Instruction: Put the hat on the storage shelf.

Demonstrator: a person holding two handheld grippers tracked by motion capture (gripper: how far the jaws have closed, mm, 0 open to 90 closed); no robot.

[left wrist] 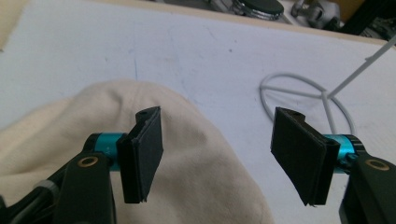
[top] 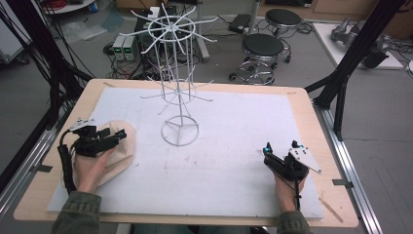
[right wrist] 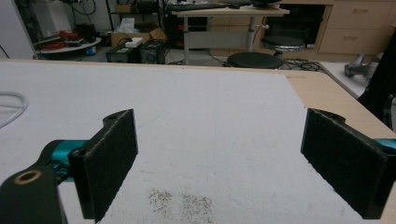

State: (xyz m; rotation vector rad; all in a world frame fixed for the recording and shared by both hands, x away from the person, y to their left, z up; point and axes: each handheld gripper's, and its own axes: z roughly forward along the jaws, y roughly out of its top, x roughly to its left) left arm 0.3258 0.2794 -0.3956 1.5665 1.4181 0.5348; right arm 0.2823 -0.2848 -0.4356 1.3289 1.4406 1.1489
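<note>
On my left, near the table's edge, I see a cream knit hat point(top: 117, 151) lying flat on the white mat point(top: 219, 170). It is a soft, rounded dome shape, pale beige, slightly rumpled, with its curved crown toward the wire rack point(top: 178, 73). My left gripper point(top: 114, 136) sits over the hat, jaws spread wide with nothing pinched; in the left gripper view the hat point(left wrist: 196, 177) lies under and between the pads, one pad over the fabric, the other over bare mat. My right gripper point(top: 280, 153) rests on the right near side, well apart from the hat, jaws released and wide over empty mat point(right wrist: 210, 140).
</note>
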